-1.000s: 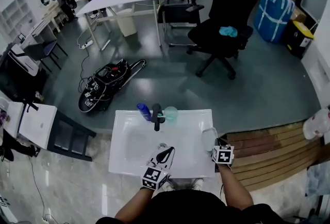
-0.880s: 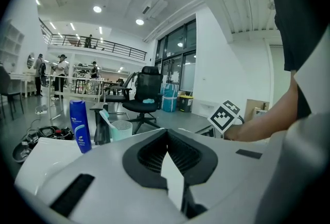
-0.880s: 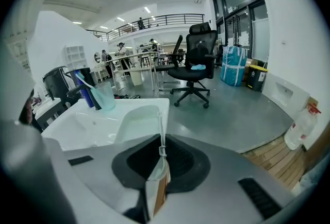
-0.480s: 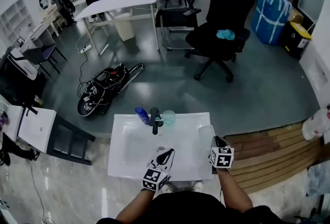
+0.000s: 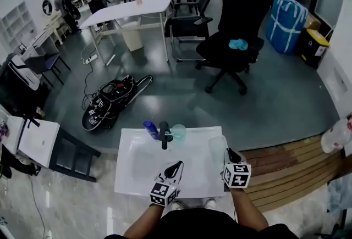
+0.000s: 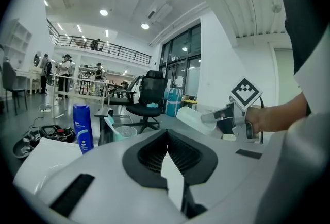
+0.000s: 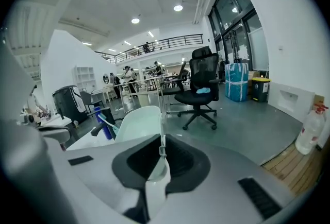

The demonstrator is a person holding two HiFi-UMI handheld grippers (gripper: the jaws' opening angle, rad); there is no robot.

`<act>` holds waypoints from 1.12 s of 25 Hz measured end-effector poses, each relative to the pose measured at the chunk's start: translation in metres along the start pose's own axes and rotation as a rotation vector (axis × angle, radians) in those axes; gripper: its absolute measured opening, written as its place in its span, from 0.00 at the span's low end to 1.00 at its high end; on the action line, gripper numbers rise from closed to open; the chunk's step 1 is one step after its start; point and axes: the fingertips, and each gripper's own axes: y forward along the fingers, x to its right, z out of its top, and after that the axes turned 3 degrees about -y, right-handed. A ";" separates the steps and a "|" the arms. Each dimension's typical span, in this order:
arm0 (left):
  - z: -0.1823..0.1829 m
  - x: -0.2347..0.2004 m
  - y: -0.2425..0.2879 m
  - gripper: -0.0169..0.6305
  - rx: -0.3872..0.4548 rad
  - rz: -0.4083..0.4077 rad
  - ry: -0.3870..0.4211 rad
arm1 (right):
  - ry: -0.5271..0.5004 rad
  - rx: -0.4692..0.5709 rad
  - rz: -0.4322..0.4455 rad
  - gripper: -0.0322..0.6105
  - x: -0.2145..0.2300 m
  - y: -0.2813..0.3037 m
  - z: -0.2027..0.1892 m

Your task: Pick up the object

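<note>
A translucent white plastic cup (image 5: 217, 147) (image 7: 135, 126) hangs tilted over the right rim of the white sink basin (image 5: 137, 180). My right gripper (image 5: 227, 156) (image 7: 160, 158) is shut on the cup's rim. The left gripper view shows the same cup (image 6: 192, 116) held out in the air by the right gripper (image 6: 209, 116). My left gripper (image 5: 176, 167) (image 6: 166, 140) hovers over the basin's front middle, jaws closed with nothing between them. A black faucet (image 5: 163, 132), a blue bottle (image 5: 150, 128) (image 6: 82, 127) and a teal cup with a toothbrush (image 5: 179, 132) stand at the basin's back edge.
A black office chair (image 5: 234, 29) and a white table (image 5: 129, 7) stand on the grey floor beyond the sink. A bundle of gear and cables (image 5: 107, 101) lies at the left. Wooden planks (image 5: 286, 164) and a white jug (image 5: 335, 136) are at the right. People stand far back.
The right gripper has carried the cup slightly left and up from the sink's right rim. The left gripper has barely moved. The head camera has shifted a little.
</note>
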 end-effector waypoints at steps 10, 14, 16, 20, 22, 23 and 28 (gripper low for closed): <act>0.014 -0.003 -0.006 0.05 0.031 0.008 -0.020 | 0.021 0.061 0.019 0.11 -0.005 -0.022 0.020; 0.020 0.002 -0.009 0.05 0.041 0.001 -0.009 | 0.020 0.080 0.032 0.11 -0.007 -0.029 0.027; 0.021 0.003 -0.007 0.05 0.044 0.001 -0.004 | 0.019 0.095 0.041 0.11 -0.006 -0.032 0.031; 0.022 0.003 -0.006 0.05 0.049 0.004 0.001 | 0.006 0.114 0.049 0.11 -0.008 -0.039 0.039; 0.025 0.004 -0.007 0.05 0.054 0.004 0.006 | 0.001 0.125 0.050 0.11 -0.010 -0.044 0.043; 0.025 0.004 -0.008 0.05 0.055 0.004 0.008 | -0.001 0.131 0.050 0.11 -0.010 -0.047 0.045; 0.024 0.007 -0.010 0.05 0.057 0.003 0.009 | -0.023 0.158 0.040 0.11 -0.012 -0.056 0.049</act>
